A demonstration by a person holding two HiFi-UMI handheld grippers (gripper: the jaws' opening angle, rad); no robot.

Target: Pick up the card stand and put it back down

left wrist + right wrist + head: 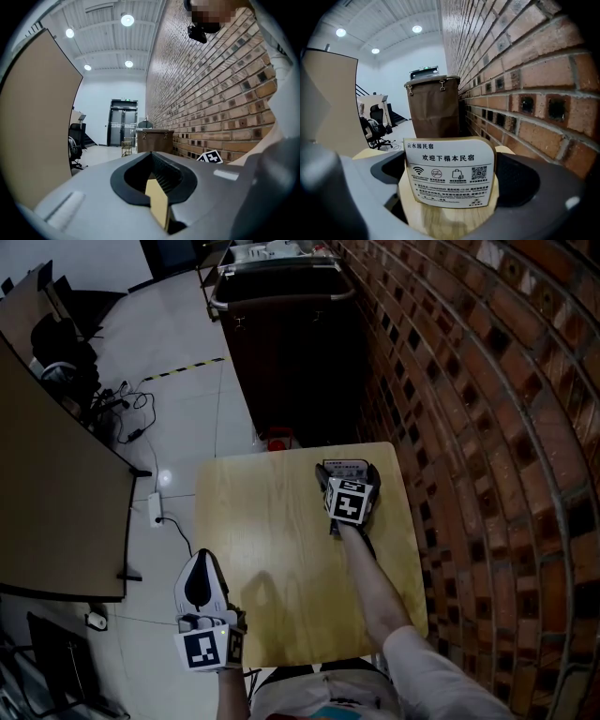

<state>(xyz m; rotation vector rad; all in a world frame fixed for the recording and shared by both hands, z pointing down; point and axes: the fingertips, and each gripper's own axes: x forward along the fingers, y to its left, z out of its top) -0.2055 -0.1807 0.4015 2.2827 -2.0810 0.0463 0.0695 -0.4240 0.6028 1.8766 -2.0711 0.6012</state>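
The card stand (pixel 344 467) is a small wooden plaque with a white printed card, standing at the far right part of the wooden table (pixel 272 559). My right gripper (pixel 347 482) reaches it from the near side, one finger on each side. In the right gripper view the card stand (pixel 451 171) fills the gap between the jaws and both pads meet its side edges. I cannot tell whether it rests on the table or hangs just above it. My left gripper (pixel 200 579) hovers off the table's near left corner, shut with nothing held.
A brick wall (pixel 487 427) runs close along the table's right side. A dark brown bin (pixel 286 343) stands beyond the far edge. A tan partition (pixel 56 502) and floor cables (pixel 164 512) lie to the left.
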